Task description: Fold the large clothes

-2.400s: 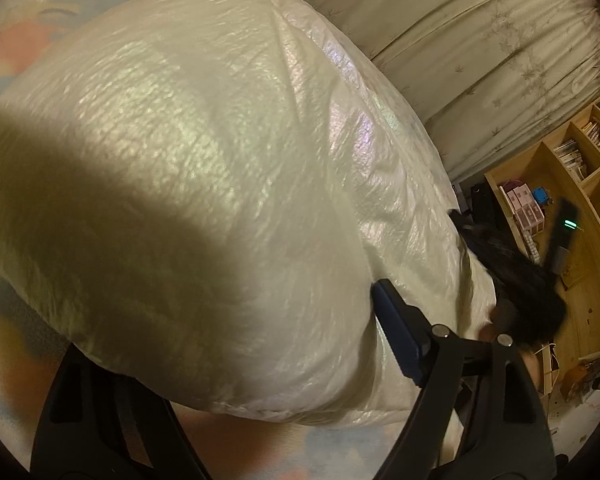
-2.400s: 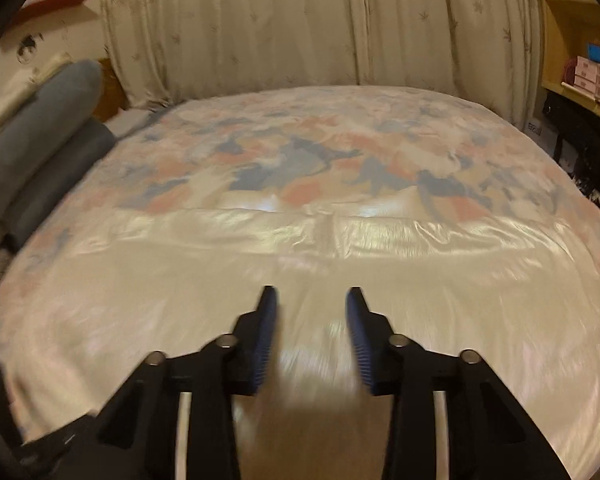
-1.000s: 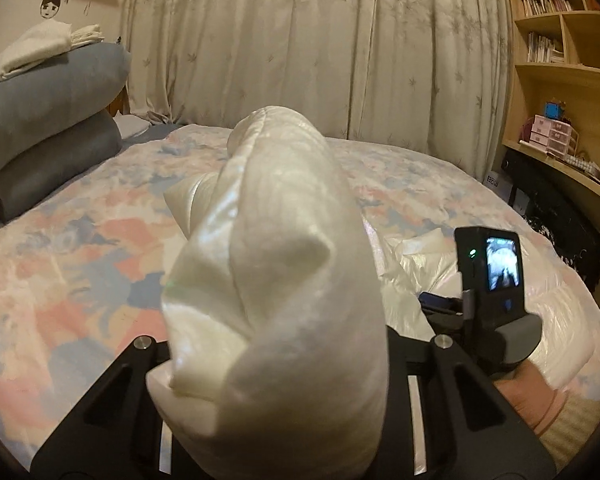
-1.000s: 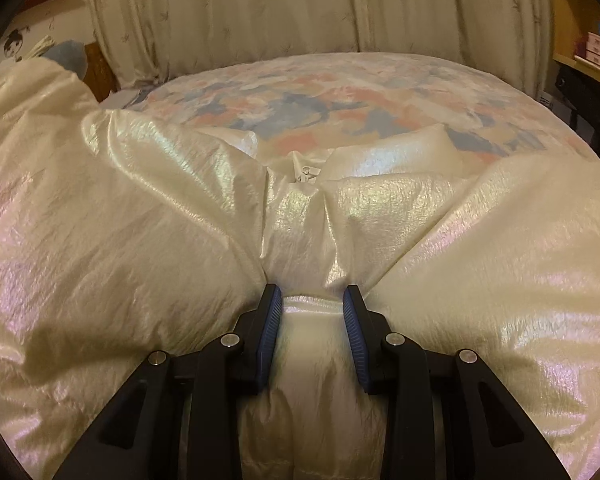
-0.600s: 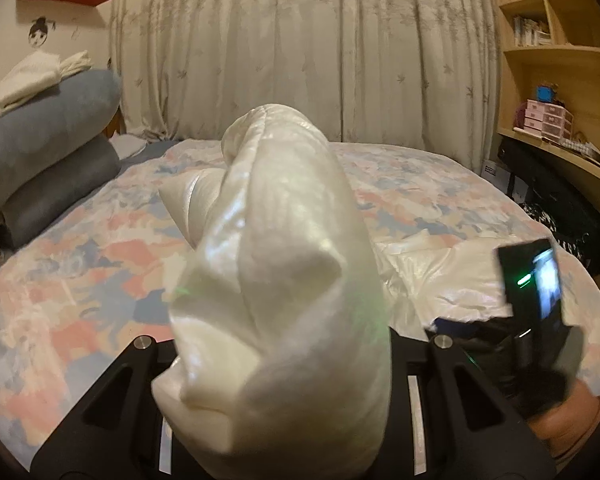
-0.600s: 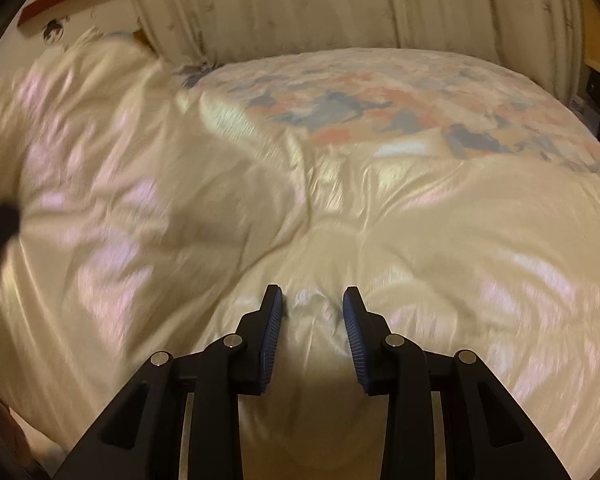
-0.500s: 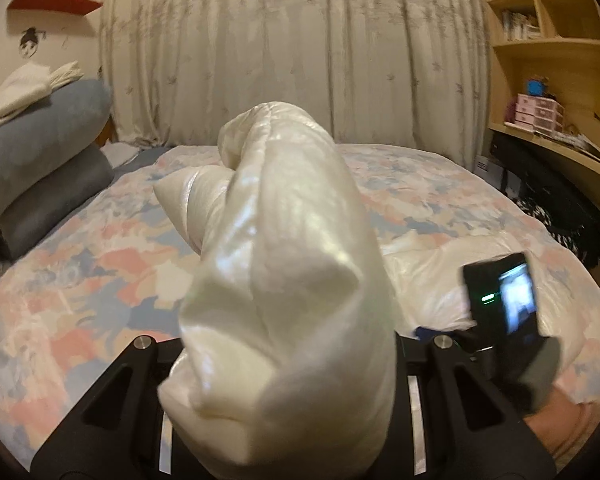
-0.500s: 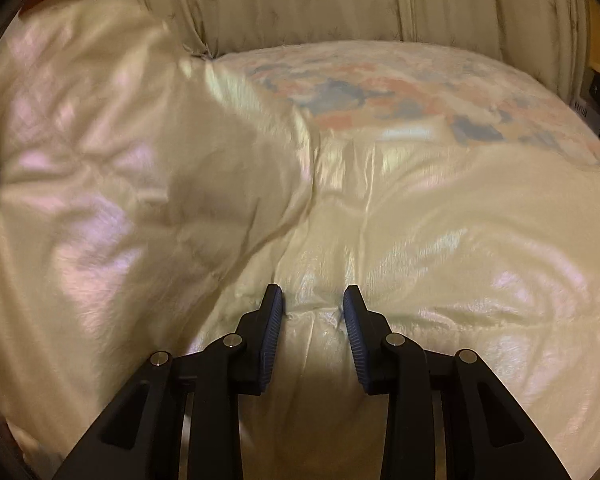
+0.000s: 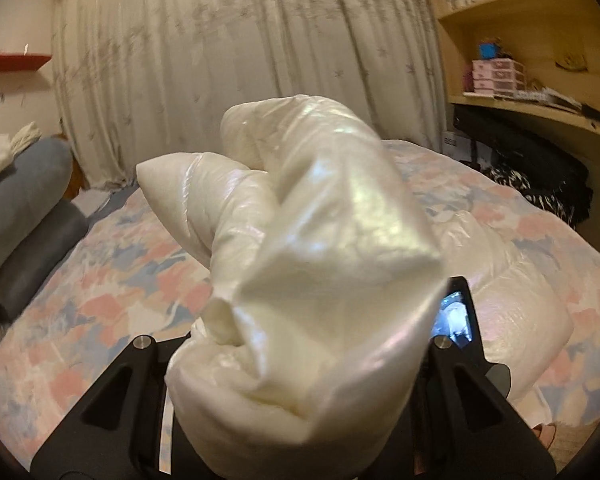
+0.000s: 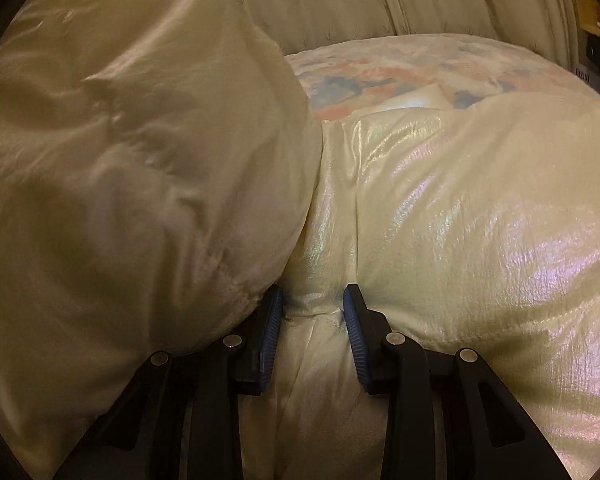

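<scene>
A shiny white padded coat lies on the bed. A thick bunch of the coat is lifted above the bed, with my left gripper shut on it; the fabric hides its fingertips. In the right wrist view my right gripper is shut on a stitched fold of the coat at its near edge, blue pads pressing either side. The raised part billows at the left. The right gripper's camera body shows just right of the bunch.
The bed has a pink-and-blue patterned cover. Grey bolsters are stacked at its left, pale curtains hang behind, and wooden shelves with a dark bag stand at the right. A person's hand shows bottom right.
My left gripper has risen and rolled with the bunch of coat. In the right wrist view the lifted part has swung up and closer, filling the left side.
</scene>
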The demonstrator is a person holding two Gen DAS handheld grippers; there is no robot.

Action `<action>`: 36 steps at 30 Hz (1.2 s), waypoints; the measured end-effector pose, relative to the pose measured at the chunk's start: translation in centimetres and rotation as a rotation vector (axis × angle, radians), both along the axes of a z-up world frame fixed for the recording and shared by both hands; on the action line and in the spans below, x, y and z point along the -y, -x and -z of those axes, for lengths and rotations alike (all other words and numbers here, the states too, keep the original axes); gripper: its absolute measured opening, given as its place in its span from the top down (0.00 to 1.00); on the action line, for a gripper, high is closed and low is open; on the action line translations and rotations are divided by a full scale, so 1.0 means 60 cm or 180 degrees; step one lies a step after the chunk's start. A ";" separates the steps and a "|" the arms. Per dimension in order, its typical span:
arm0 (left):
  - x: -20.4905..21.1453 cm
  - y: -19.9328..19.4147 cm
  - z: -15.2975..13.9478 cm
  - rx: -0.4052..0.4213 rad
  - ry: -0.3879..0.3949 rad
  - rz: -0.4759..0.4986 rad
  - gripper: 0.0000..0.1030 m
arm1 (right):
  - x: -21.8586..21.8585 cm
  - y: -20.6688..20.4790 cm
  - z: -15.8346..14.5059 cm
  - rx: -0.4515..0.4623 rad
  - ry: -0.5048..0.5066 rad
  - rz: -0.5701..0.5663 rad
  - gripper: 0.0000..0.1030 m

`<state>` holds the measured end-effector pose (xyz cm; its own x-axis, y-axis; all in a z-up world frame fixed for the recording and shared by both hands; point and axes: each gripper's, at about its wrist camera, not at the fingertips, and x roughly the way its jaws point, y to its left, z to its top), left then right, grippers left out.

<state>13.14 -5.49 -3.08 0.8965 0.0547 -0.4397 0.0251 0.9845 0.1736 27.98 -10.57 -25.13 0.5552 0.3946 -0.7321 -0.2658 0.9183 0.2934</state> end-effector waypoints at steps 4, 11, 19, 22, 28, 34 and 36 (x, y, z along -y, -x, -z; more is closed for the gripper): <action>0.073 -0.001 -0.012 0.0011 -0.0187 0.0139 0.74 | 0.047 0.015 -0.022 -0.0209 -0.0310 -0.0061 0.68; 0.201 -0.019 -0.010 -0.0096 -0.0395 0.0340 0.74 | 0.233 0.112 -0.099 -0.0204 -0.0351 0.0571 0.68; 0.426 -0.041 0.063 -0.0309 -0.0881 0.0742 0.74 | 0.415 0.215 -0.140 0.0127 0.0258 0.1677 0.68; 0.508 -0.037 0.098 -0.0312 -0.1074 0.0857 0.74 | 0.473 0.248 -0.140 0.0154 0.0121 0.1986 0.68; 0.612 -0.003 0.197 -0.0071 -0.1608 0.1068 0.70 | 0.513 0.292 -0.109 0.0013 0.0148 0.2292 0.68; 0.619 0.005 0.238 0.0117 -0.1818 0.1131 0.60 | 0.550 0.278 -0.037 -0.0183 0.0034 0.2326 0.68; 0.614 0.003 0.231 0.0042 -0.1684 0.1204 0.49 | 0.564 0.255 -0.019 -0.0173 0.0021 0.2326 0.68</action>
